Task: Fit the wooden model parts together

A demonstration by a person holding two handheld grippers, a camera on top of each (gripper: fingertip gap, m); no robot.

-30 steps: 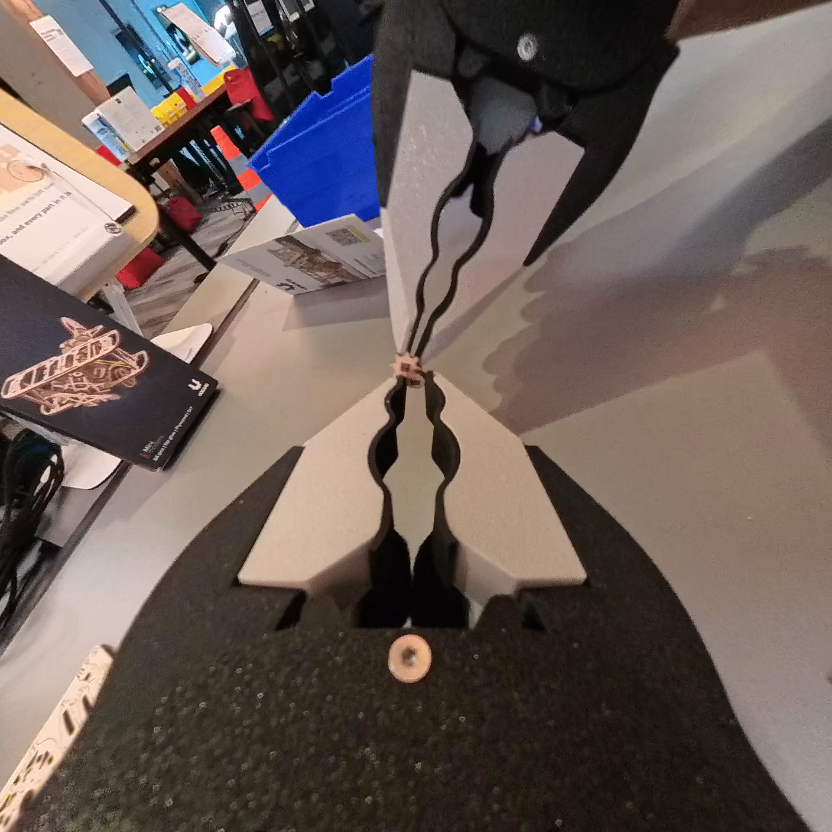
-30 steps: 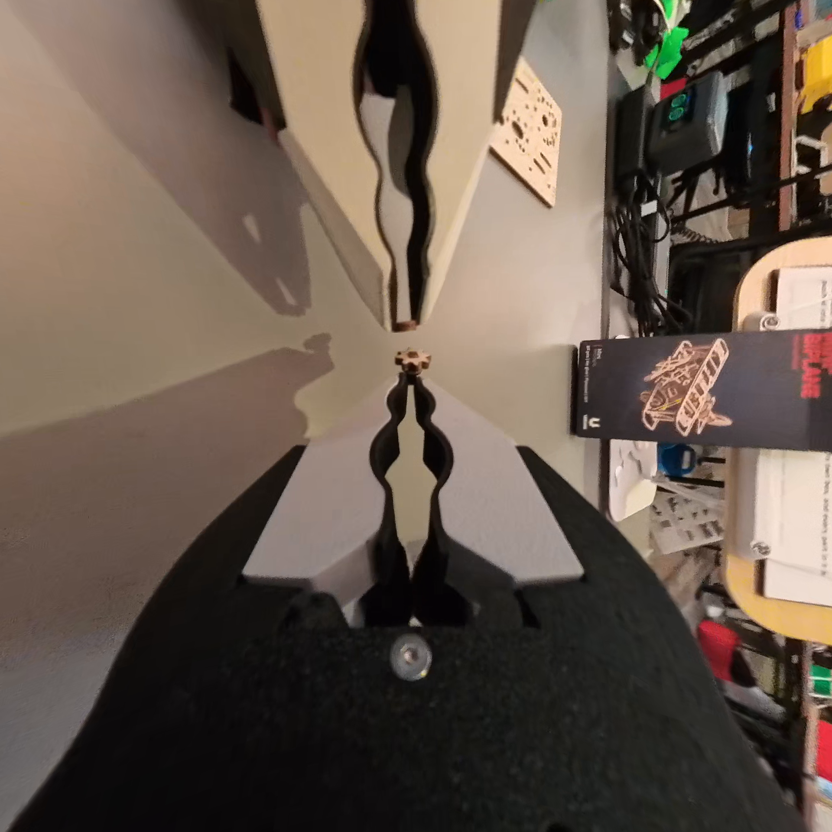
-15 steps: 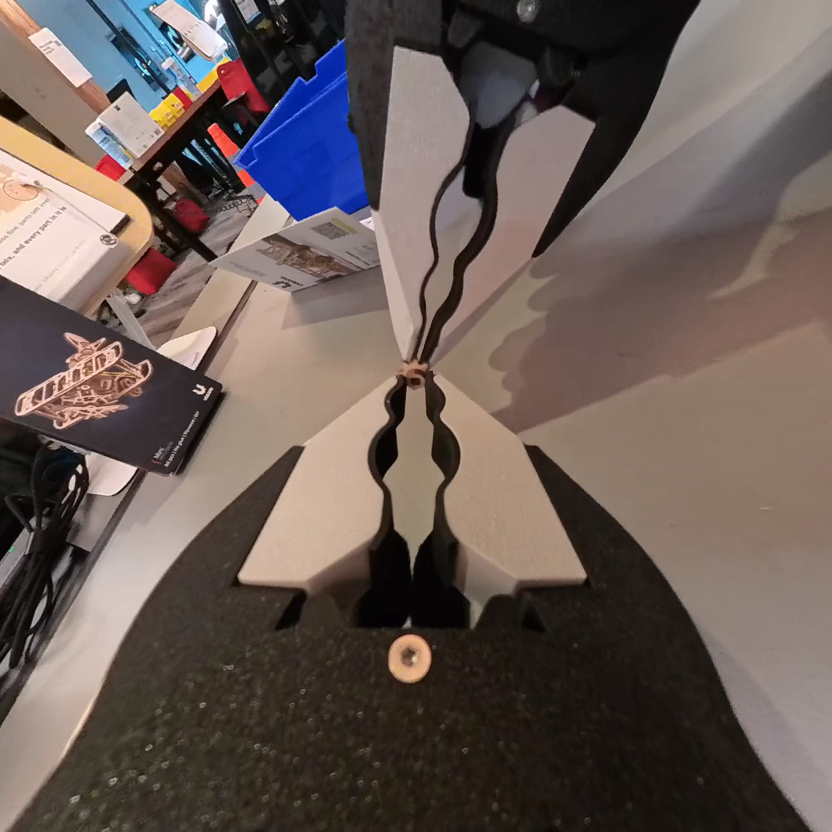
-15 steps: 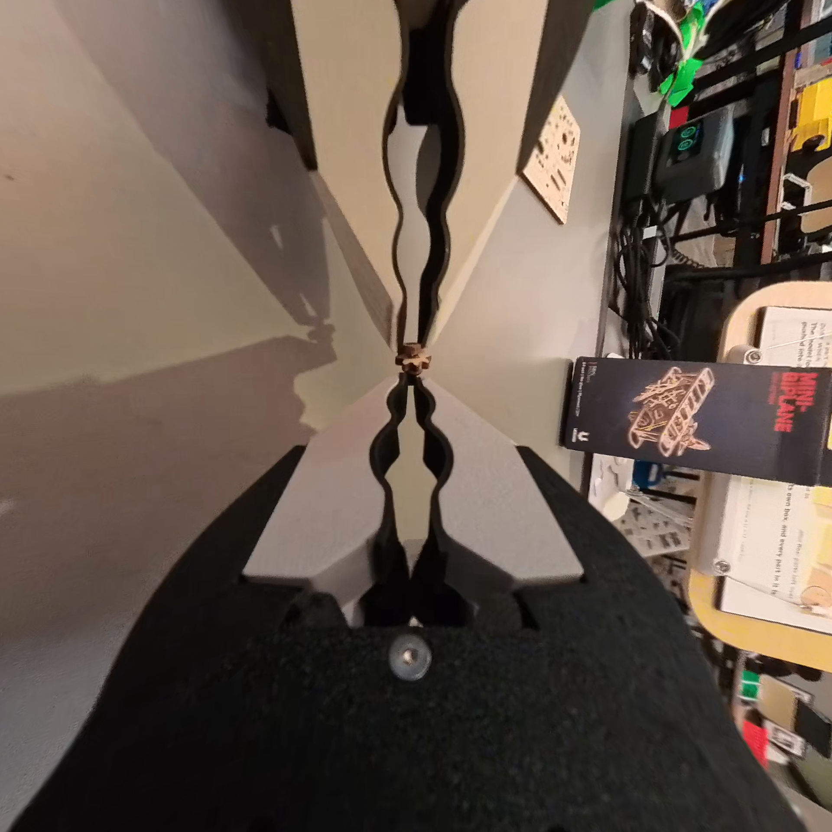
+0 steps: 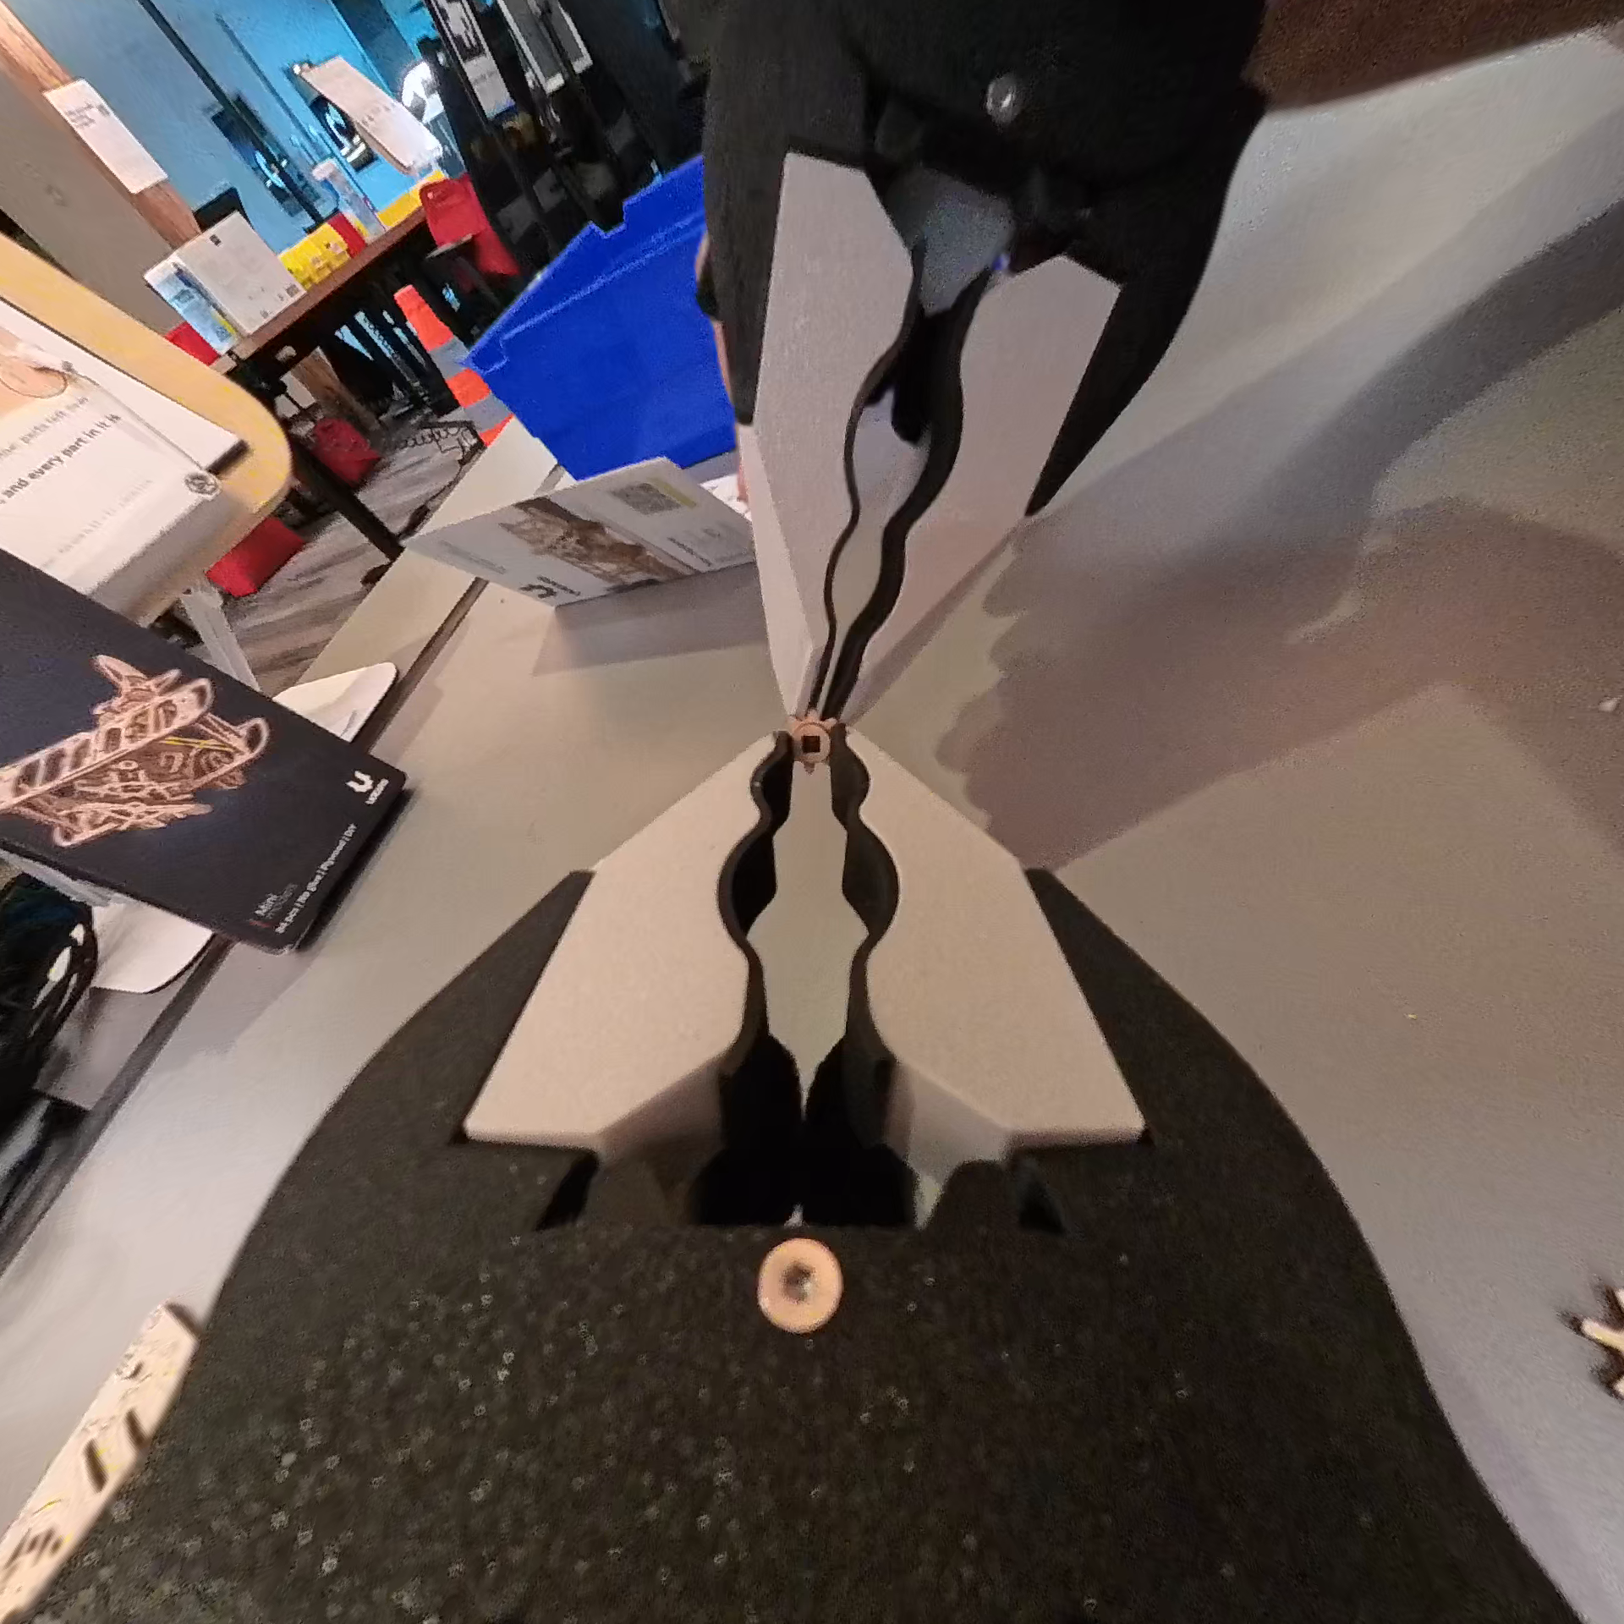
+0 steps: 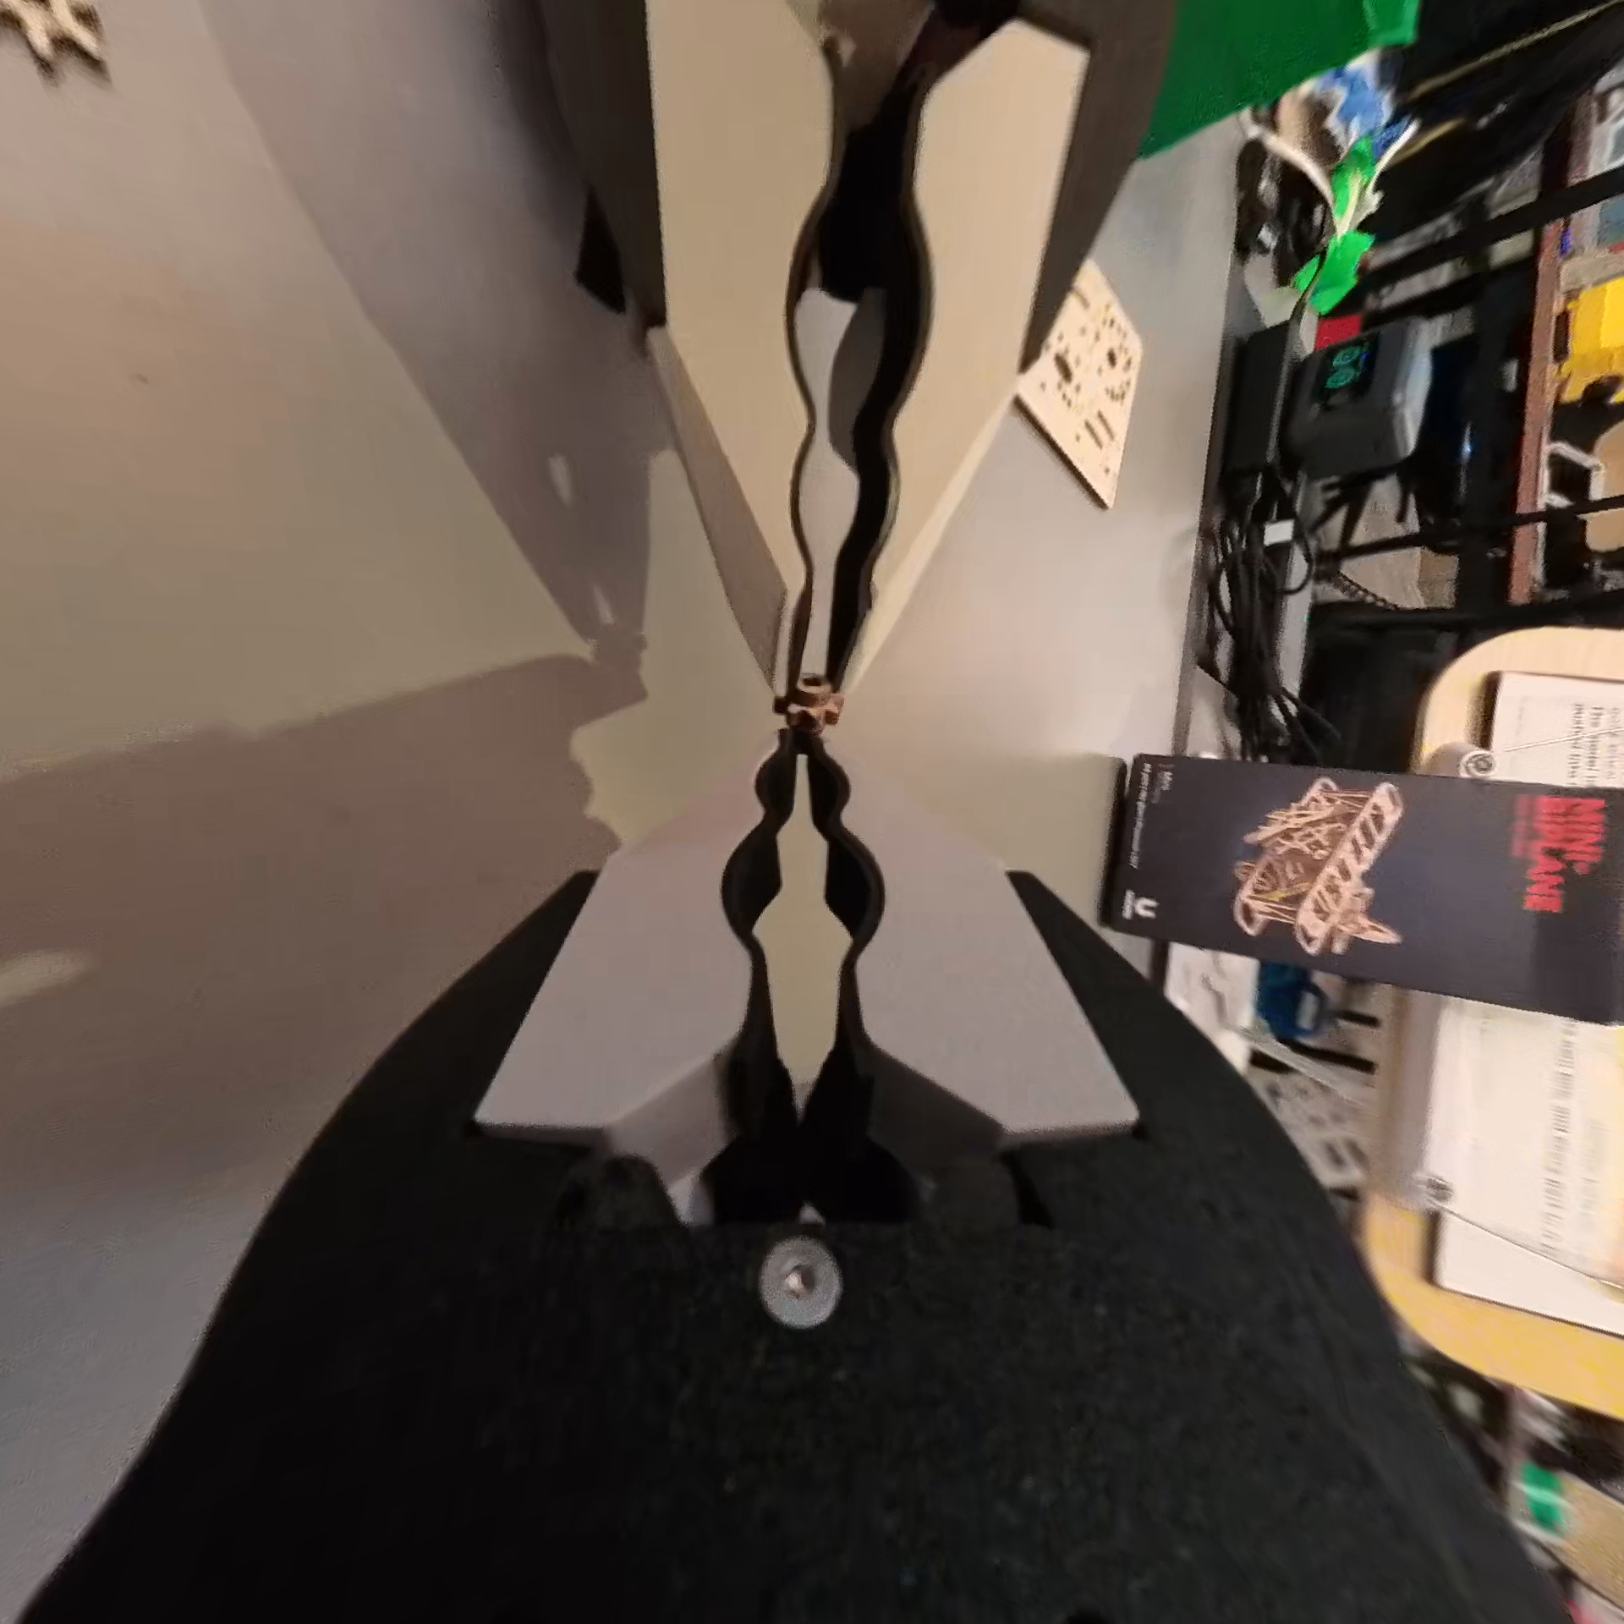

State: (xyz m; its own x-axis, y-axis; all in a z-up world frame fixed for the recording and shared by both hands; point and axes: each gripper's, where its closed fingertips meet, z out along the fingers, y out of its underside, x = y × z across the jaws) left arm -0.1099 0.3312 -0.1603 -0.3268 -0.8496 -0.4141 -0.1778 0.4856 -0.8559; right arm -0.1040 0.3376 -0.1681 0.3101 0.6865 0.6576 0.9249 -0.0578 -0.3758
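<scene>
My two grippers meet tip to tip above the grey table (image 5: 1318,967). In the left wrist view my left gripper (image 5: 810,754) is shut on a small wooden piece with a square hole (image 5: 810,745). My right gripper (image 5: 824,703) comes down from the top of that view and touches the piece. In the right wrist view my right gripper (image 6: 801,747) is shut on a small toothed wooden gear (image 6: 808,708). The left gripper (image 6: 822,678) presses its piece onto the gear from above. The two parts touch; how deeply they seat is hidden by the fingertips.
A black model box (image 5: 176,791) lies at the table's left edge, also seen in the right wrist view (image 6: 1362,879). A blue bin (image 5: 615,334) and a booklet (image 5: 606,536) stand behind. A cut-out wooden sheet (image 6: 1090,387), loose wooden part (image 5: 1604,1336) and cables (image 6: 1248,598) are nearby.
One second ago the two grippers' tips were a small gap apart, each with its own part. They have closed the gap and the two wooden parts now touch.
</scene>
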